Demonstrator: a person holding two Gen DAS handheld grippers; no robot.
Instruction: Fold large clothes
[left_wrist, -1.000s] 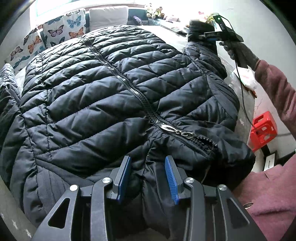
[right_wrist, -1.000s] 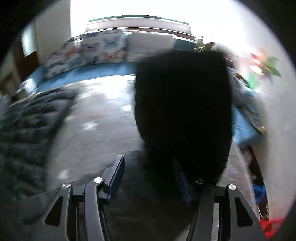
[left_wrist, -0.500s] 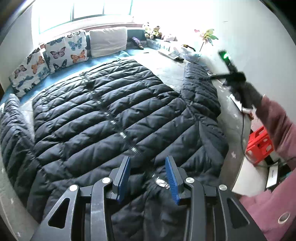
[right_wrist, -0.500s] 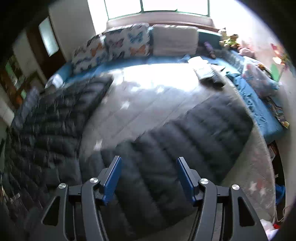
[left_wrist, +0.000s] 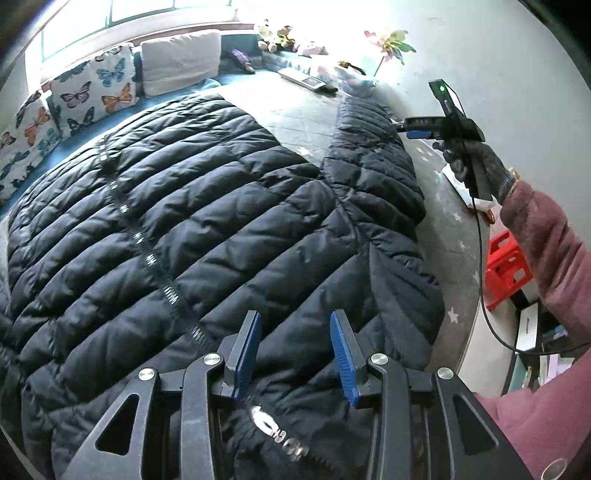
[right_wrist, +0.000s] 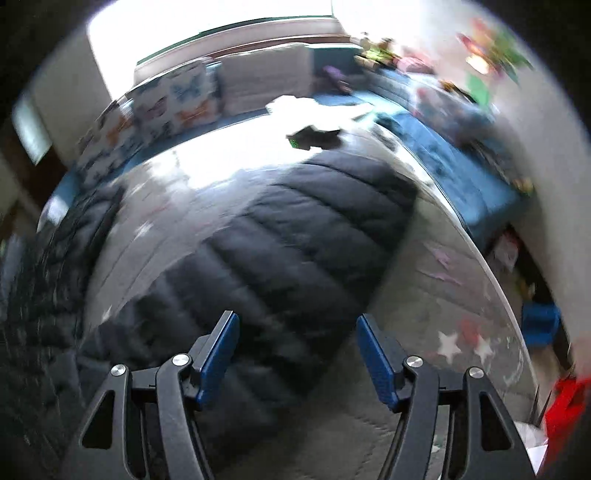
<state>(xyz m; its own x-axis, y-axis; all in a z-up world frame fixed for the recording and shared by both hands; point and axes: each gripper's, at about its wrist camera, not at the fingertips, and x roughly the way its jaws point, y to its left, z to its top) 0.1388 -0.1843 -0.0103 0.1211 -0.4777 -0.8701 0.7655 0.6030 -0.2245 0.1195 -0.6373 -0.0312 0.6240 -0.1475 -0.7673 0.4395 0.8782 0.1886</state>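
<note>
Black quilted jacket (left_wrist: 207, 229) lies spread flat on the bed (left_wrist: 306, 110), zip (left_wrist: 147, 258) up, one sleeve (left_wrist: 373, 162) stretched out toward the bed's right edge. Left claw (left_wrist: 293, 350) hangs over the collar end with its jaws part open; the pads press on nothing, fabric only beneath them. Right claw (right_wrist: 295, 354) has just been opening over the sleeve and now stands released, nothing between its jaws, sleeve lying below. Looks like the smoothing-out stage, first fold not yet made. To do it well, I'd pinch that sleeve near the cuff, carry it low across the chest, and pin the shoulder seam with the other claw so the puffy filling doesn't drag the body askew. Butterfly pillows (left_wrist: 85, 99) line the far end; a red crate (left_wrist: 506, 266) sits off the right edge.
</note>
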